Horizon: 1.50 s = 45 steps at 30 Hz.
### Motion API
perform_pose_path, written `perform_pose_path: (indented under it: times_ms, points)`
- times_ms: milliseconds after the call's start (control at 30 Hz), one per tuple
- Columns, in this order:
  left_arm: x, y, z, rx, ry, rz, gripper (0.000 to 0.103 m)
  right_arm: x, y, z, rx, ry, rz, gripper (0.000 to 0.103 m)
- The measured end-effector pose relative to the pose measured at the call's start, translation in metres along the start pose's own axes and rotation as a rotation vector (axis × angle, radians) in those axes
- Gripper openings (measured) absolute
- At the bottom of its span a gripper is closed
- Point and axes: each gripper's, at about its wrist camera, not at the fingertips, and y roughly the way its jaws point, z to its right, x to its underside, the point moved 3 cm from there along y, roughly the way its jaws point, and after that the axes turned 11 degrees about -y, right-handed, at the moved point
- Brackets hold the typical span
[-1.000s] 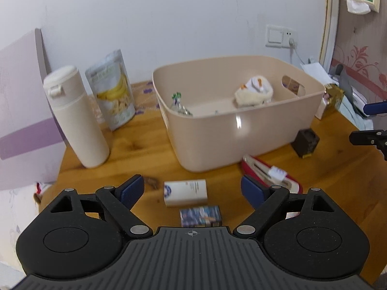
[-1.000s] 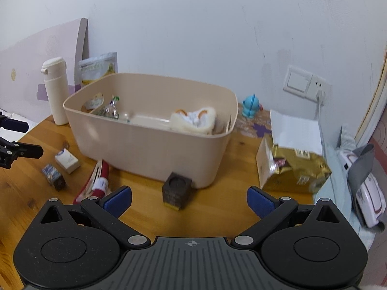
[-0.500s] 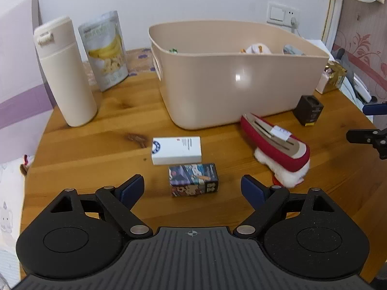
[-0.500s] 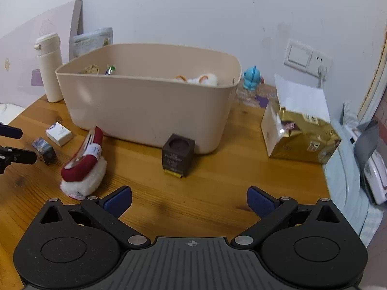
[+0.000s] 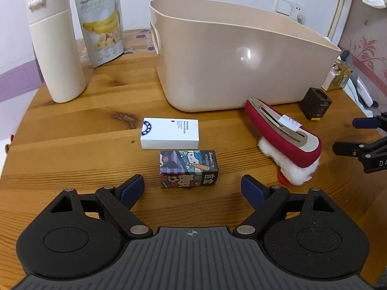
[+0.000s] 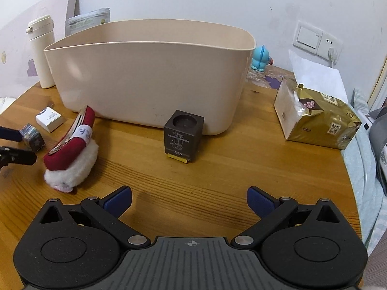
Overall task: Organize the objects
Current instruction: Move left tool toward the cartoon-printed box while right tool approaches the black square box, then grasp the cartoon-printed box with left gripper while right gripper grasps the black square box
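Starting at the far left of the wooden surface [image 5: 72,149], a tall cream bottle [image 5: 54,41] stands upright with a banana-chip pouch [image 5: 102,24] leaning just beside it; both are well apart from either gripper and seem in no danger.

Next comes the left gripper [image 5: 192,189], jaws wide and holding nothing, low over the surface with the cartoon-printed box [image 5: 189,168] just ahead, roughly between the finger lines. A white box [image 5: 169,133] lies just behind it, nearly touching. The likely risk here is that a forward reach pushes the cartoon box into the white one instead of bracketing it, sliding both toward the beige bin [image 5: 237,65]. Closing on the box's long side could also twist it out of the pads, since it looks light.

Further right, the red hair clip [image 5: 283,130] with its white fluffy trim lies at an angle near the bin's front wall. Its soft trim would probably compress and slip in a pinch.

The right gripper [image 6: 189,201] is likewise spread wide and empty, aimed at the dark cube [image 6: 183,135], which sits just in front of the bin. Advancing too far could wedge the cube against the bin wall or nudge the bin itself. A gold packet [image 6: 319,120] rests further right, clear of the approach.
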Motion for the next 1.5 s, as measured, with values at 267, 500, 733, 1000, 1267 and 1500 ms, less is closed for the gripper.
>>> perform_pose_path:
  times_ms: [267, 500, 733, 1000, 1267, 1500]
  points:
    - [-0.004, 0.005, 0.001, -0.014, 0.016, 0.034, 0.087, -0.005, 0.015, -0.002, 0.017, -0.009, 0.012, 0.1]
    - [-0.006, 0.007, -0.002, -0.032, 0.017, 0.053, 0.084, -0.012, 0.028, 0.0, 0.021, 0.036, 0.035, 0.095]
    - [-0.009, 0.008, -0.002, -0.068, 0.028, 0.064, 0.068, -0.02, 0.037, 0.001, 0.027, 0.078, 0.068, 0.081]
    - [-0.015, 0.009, -0.006, -0.064, 0.001, 0.074, 0.053, -0.028, 0.038, -0.007, 0.032, 0.068, 0.095, 0.049]
    - [-0.016, 0.01, -0.006, -0.057, -0.023, 0.073, 0.052, -0.03, 0.035, -0.011, 0.017, 0.058, 0.088, 0.03]
    - [-0.012, 0.005, -0.008, -0.07, -0.044, 0.068, 0.052, -0.022, 0.026, -0.01, 0.007, 0.074, 0.073, 0.03]
